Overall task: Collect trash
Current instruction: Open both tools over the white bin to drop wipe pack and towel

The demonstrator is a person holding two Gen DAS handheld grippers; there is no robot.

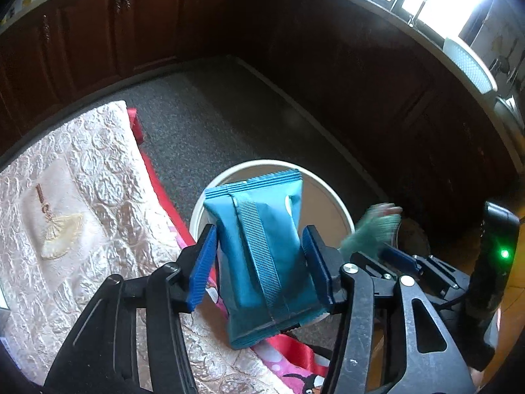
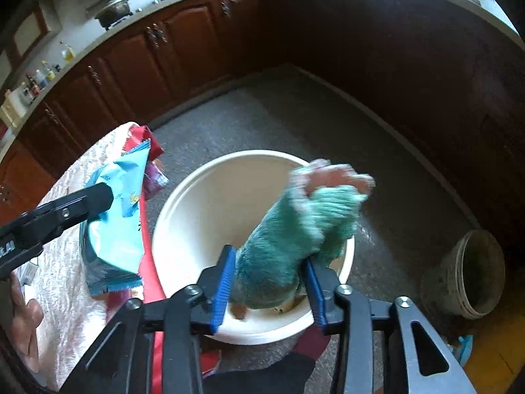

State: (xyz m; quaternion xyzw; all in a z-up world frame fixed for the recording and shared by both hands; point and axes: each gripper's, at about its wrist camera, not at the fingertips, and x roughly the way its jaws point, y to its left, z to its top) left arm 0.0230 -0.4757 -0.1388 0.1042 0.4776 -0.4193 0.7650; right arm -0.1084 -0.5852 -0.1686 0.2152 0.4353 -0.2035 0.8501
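Note:
My left gripper [image 1: 259, 262] is shut on a blue snack wrapper [image 1: 262, 246] and holds it over the near rim of a white round bin [image 1: 331, 193] on the floor. The wrapper also shows in the right wrist view [image 2: 115, 223], beside the table edge. My right gripper [image 2: 269, 285] is shut on a green fuzzy cloth-like piece [image 2: 295, 229], blurred at its top, above the white bin [image 2: 197, 203]. The green piece also shows in the left wrist view [image 1: 370, 229]. Some scraps lie in the bin's bottom.
A table with a cream embossed cloth [image 1: 65, 203] and red edging [image 1: 157, 184] lies to the left. Dark wooden cabinets [image 1: 131, 32] ring the grey floor [image 1: 229, 115]. A grey pot [image 2: 472, 272] stands on the floor at the right.

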